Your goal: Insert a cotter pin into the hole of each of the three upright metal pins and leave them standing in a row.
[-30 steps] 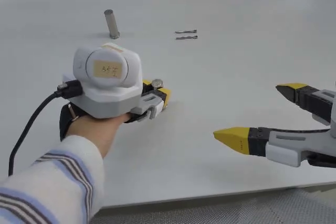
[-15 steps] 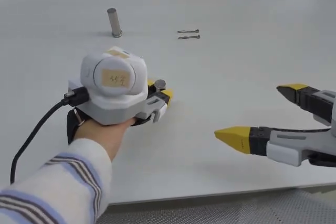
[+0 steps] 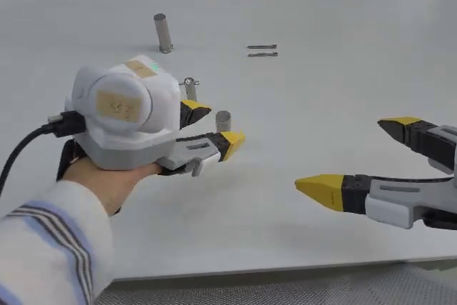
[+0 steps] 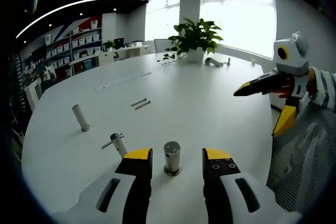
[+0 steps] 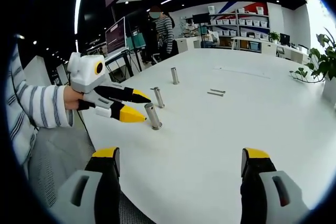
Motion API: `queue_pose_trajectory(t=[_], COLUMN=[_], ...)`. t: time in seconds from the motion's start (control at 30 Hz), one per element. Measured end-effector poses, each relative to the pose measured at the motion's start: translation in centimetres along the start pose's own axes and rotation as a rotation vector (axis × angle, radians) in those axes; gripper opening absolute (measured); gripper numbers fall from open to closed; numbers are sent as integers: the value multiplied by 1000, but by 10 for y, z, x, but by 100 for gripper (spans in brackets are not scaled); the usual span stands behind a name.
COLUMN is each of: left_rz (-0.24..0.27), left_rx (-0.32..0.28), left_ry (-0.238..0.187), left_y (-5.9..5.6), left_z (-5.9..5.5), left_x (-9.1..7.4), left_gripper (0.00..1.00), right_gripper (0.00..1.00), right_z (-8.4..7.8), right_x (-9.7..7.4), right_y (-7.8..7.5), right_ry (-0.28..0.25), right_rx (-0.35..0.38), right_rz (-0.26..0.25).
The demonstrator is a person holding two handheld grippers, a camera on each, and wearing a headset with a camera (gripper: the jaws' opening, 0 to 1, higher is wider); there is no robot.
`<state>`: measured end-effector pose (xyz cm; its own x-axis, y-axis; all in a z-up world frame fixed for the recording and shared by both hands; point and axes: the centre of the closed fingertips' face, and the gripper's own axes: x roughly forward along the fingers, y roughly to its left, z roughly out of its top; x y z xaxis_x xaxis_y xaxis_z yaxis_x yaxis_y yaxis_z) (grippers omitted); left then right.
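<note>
We think the near pin point(image 4: 171, 157) is hard, smooth metal, a bit heavy for its size and easy to knock over. A good place to hold it is low on its side, under where the cotter pin goes. The two loose cotter pins point(image 3: 262, 50) look thin and light. They lie flat on the counter point(image 3: 343, 69), so we would pinch one by its round end.

The left claw point(image 3: 223, 123) is open. The near pin stands upright between its two tips and touches neither. A second pin point(image 3: 189, 91), with a cotter pin through its top, stands near at 10 o'clock. The third pin point(image 3: 163, 32) is farther off at 11 o'clock. The loose cotter pins are at 1 o'clock. The right claw point(image 3: 344, 156) is open wide and holds nothing, well apart at 4 o'clock.
</note>
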<state>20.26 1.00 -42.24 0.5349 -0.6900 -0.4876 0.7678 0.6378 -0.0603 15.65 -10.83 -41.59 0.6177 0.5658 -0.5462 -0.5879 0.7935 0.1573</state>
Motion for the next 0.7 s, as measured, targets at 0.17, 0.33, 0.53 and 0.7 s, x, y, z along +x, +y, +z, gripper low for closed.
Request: queue_pose_trajectory(t=[0.17,0.33,0.53,0.7], left_rz=[-95,-140,-146,-141], left_rx=[37,22,-21,-60], left_ry=[-68,-80,-112,-127], left_y=[-15,-23,-23,-23], left_z=[13,14,18,16], left_x=[-20,-38,-58,-67], left_gripper=[53,70,81,95], right_gripper=[94,93,93,91], right_z=[1,2,7,11], right_x=[-1,-2,-2,-1], right_y=[-2,-3,-3,-8], right_ry=[3,15,10,19], right_rx=[1,-13,-9,-32], right_rz=[-1,-2,4,-6])
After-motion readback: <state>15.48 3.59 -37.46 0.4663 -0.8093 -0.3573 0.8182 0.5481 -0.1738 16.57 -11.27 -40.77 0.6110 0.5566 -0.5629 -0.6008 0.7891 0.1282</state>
